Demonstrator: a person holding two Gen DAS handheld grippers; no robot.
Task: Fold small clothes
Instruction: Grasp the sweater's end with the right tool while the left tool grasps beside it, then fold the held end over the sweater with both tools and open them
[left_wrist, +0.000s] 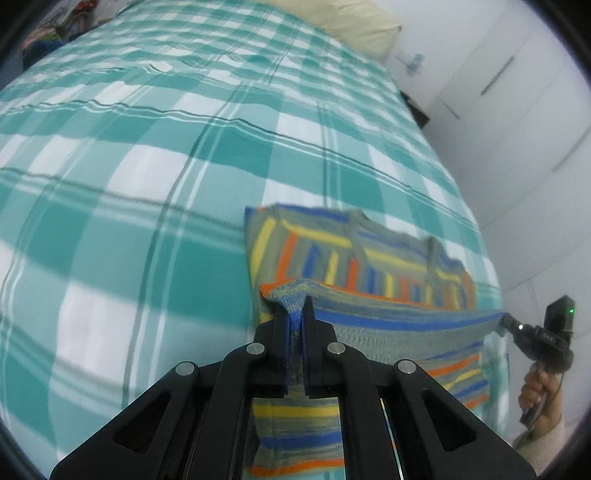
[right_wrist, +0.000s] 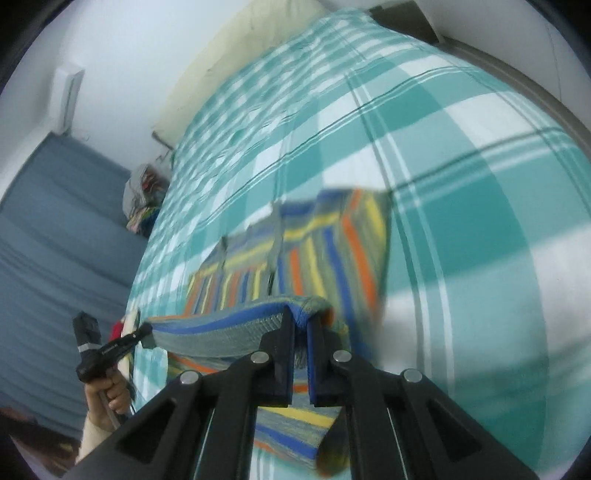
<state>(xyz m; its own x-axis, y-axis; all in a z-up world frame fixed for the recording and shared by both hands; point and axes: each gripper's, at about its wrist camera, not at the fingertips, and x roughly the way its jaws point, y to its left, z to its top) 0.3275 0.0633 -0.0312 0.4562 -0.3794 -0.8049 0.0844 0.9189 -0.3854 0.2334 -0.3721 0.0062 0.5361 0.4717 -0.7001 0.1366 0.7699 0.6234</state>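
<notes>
Two grippers, both clamped on the same striped knit garment (left_wrist: 354, 266). Left gripper (left_wrist: 295, 314): jaws narrow, pinching a bunched fold of the knit at its near left corner, blue/grey fabric squeezed btwn the fingers (left_wrist: 279, 332). Right gripper (right_wrist: 303, 325): jaws likewise nearly closed w/ a blue-edged fold between them, at the opposite near corner. The lifted edge runs taut from one gripper to the other, raised above the rest of the garment. Remainder of the garment lies flat on the teal checked bedsheet (left_wrist: 147, 166), stripes in yellow, orange, blue, grey; frames are motion-blurred. Beyond the garment, at the far end of the bed, a cream pillow (left_wrist: 354, 26). Off the bed's side, a white wardrobe (left_wrist: 498, 92); on the other side, a pile of clothes (right_wrist: 142, 199) near a blue curtain (right_wrist: 55, 258).
</notes>
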